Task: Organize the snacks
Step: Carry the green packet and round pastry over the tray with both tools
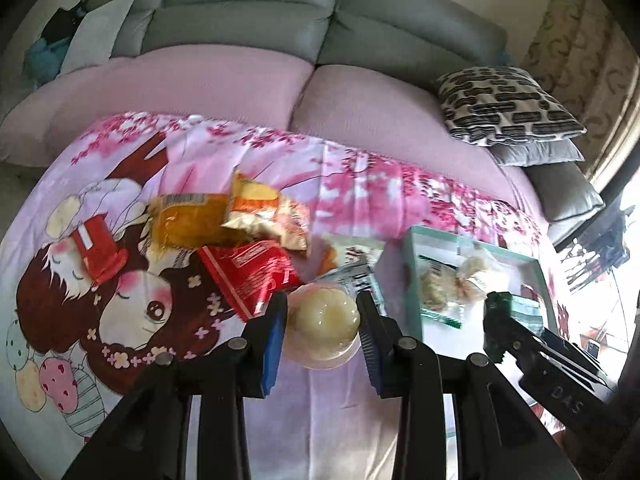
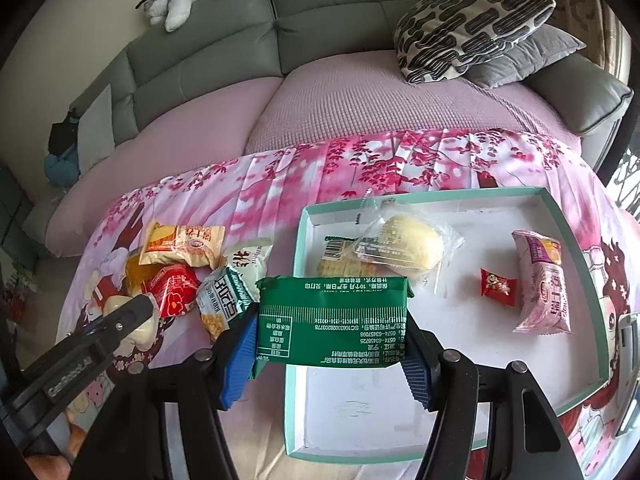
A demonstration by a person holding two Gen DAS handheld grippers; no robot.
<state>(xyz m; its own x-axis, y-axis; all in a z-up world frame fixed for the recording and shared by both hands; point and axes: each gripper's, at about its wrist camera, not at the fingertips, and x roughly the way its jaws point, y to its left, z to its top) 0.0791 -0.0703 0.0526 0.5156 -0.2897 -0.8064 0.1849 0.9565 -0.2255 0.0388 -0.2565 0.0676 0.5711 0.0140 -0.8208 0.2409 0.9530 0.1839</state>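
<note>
The right gripper (image 2: 332,320), low centre of its view, is clamping its fingers (image 2: 240,344) on a green snack packet (image 2: 334,316) whose fine print is too small to read, over the teal-rimmed box lid (image 2: 576,240). The lid is holding a wrapped yellow bun (image 2: 412,248), a red candy (image 2: 496,282) and a pink packet (image 2: 542,280). The left gripper (image 1: 322,320) is squeezing a pale wrapped cake (image 1: 322,320) at bottom centre, fingers closed on it.

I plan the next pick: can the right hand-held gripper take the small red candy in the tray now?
Probably not yet: the right hand-held gripper is shut on the green packet. The small red candy lies uncovered in the tray.
</note>
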